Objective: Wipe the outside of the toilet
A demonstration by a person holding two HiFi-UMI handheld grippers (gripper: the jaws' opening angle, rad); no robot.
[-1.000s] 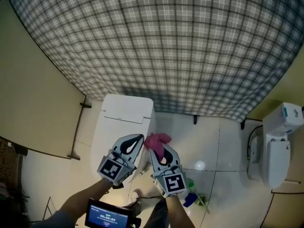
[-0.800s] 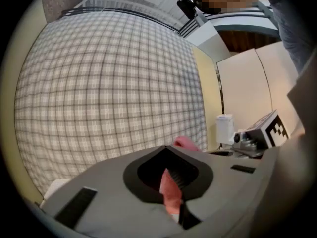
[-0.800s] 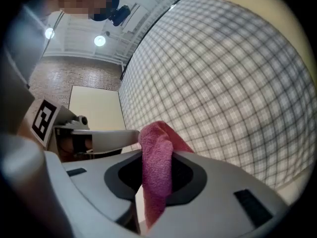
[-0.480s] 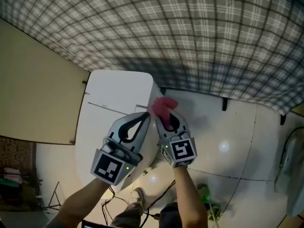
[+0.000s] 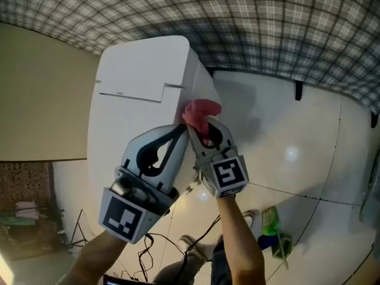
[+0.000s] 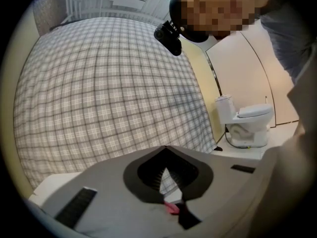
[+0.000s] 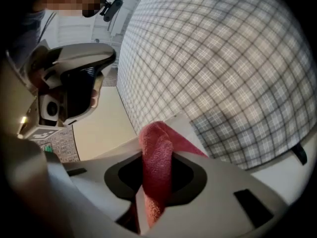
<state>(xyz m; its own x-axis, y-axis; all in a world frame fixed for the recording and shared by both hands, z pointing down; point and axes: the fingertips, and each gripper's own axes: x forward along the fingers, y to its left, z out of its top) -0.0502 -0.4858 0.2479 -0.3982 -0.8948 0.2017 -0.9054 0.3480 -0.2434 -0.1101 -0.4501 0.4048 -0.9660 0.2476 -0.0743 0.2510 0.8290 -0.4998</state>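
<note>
The grey-and-white checked wall (image 5: pixel 249 16) is filling the far side of the scene, and the white ceramic toilet (image 5: pixel 139 76) is standing against it at the left, its flat tank top facing up and its right flank dropping to the glossy white floor (image 5: pixel 297 129).

The main risks, as I am judging them, are these. The two tools are crowding each other, tips just beside one another, so a wiping stroke down the right flank is likely to be knocking one against the other. The cloth is bunching into a lump above the jaws and is offering only a small patch to the porcelain, so hard plastic may be scraping the flank and strokes may be leaving strips unwiped. A sideways drag could also be working the fabric loose.

Both bare forearms are reaching from the near edge toward the far wall. The left gripper (image 5: pixel 181 129) is slanting rightward, its jaws meeting at the tips with nothing between them. The right gripper (image 5: pixel 200 125) is pointing away and slightly left, its jaws clamping the pink terry cloth (image 5: pixel 200 110), which is sticking out past the tips at the tank's upper right edge (whether it is actually touching the porcelain is not something I can settle)
</note>
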